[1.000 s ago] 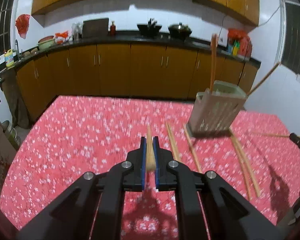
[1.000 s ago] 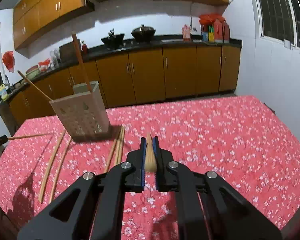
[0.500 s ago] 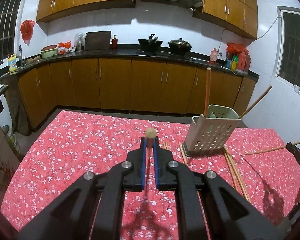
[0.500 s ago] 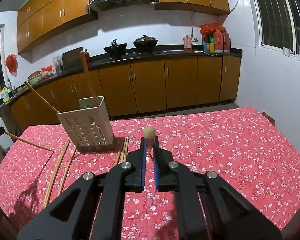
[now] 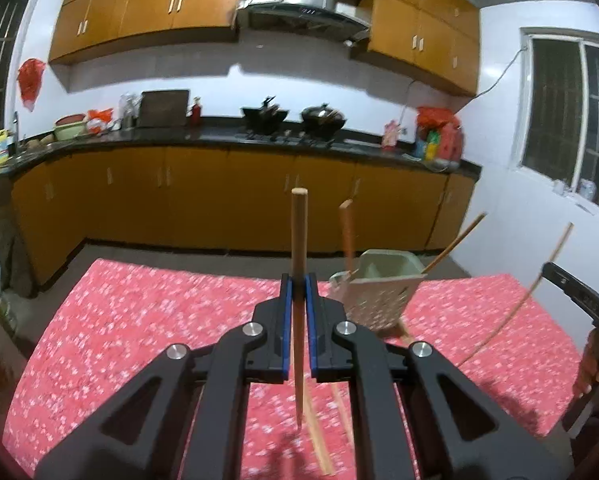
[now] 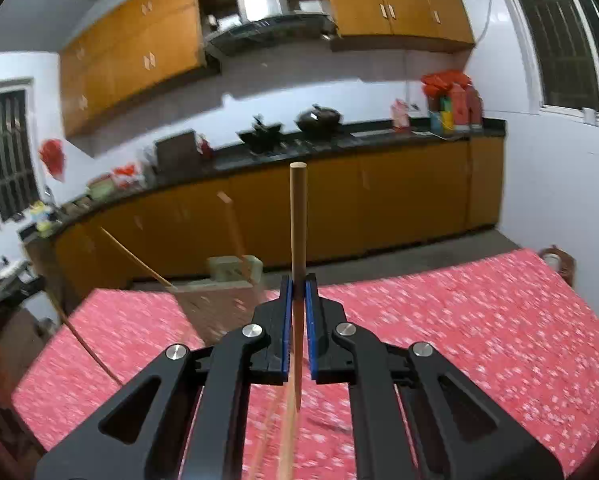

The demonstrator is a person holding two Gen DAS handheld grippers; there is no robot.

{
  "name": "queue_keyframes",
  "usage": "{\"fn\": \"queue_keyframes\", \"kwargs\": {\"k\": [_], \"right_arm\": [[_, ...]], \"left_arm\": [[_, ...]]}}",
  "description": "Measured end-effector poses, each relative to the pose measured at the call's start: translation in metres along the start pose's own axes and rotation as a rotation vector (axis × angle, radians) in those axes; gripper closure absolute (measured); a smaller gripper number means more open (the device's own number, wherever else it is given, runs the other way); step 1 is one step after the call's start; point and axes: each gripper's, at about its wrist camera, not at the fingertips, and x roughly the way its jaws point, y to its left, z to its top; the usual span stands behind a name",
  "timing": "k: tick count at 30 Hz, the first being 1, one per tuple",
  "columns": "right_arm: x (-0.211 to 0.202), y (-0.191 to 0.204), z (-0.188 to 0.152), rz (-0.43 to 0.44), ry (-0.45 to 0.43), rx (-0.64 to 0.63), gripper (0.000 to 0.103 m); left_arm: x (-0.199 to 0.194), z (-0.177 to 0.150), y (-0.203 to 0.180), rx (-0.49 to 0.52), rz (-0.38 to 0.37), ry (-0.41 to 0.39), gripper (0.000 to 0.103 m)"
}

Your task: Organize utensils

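My left gripper (image 5: 298, 282) is shut on a wooden chopstick (image 5: 299, 240) that stands upright, lifted above the red floral tablecloth (image 5: 159, 320). My right gripper (image 6: 298, 282) is shut on another wooden chopstick (image 6: 298, 220), also upright. A pale perforated utensil basket (image 5: 379, 292) stands on the table, right of the left gripper, with a chopstick (image 5: 346, 232) standing in it and another (image 5: 455, 242) leaning out. In the right wrist view the basket (image 6: 219, 284) is blurred, to the left. The right gripper's body (image 5: 579, 300) and its chopstick (image 5: 539, 280) show at the left view's right edge.
Loose chopsticks (image 5: 317, 436) lie on the cloth below the left gripper and others (image 6: 283, 440) below the right. Brown kitchen cabinets (image 5: 219, 196) and a dark counter with woks (image 5: 323, 116) run behind the table. A white wall (image 6: 559, 208) is on the right.
Both grippers have risen and tilted up with their chopsticks, which now stand tall and upright. The table and basket sit lower in both views.
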Motion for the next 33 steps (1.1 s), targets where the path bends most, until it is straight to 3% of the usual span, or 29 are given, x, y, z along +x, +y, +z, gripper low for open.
{"fn": "queue_keyframes", "kwargs": {"k": [7, 11, 15, 22, 33], "right_arm": [[-0.009, 0.041, 0.033, 0.089, -0.145, -0.048, 0.096], [-0.004, 0.062, 0.052, 0.077, -0.255, -0.088, 0.096], [0.013, 0.065, 0.067, 0.057, -0.306, -0.073, 0.096], [0.056, 0.058, 0.062, 0.038, -0.258, -0.039, 0.096], [0.096, 0.056, 0.034, 0.028, -0.123, -0.048, 0.096]], "left_arm": [[0.001, 0.034, -0.032, 0.001, -0.051, -0.116, 0.095], [0.010, 0.062, -0.044, -0.039, -0.068, -0.185, 0.095], [0.018, 0.089, -0.055, -0.065, -0.049, -0.292, 0.095], [0.056, 0.107, -0.059, -0.113, 0.018, -0.382, 0.095], [0.116, 0.087, -0.055, -0.141, 0.029, -0.294, 0.095]]}}
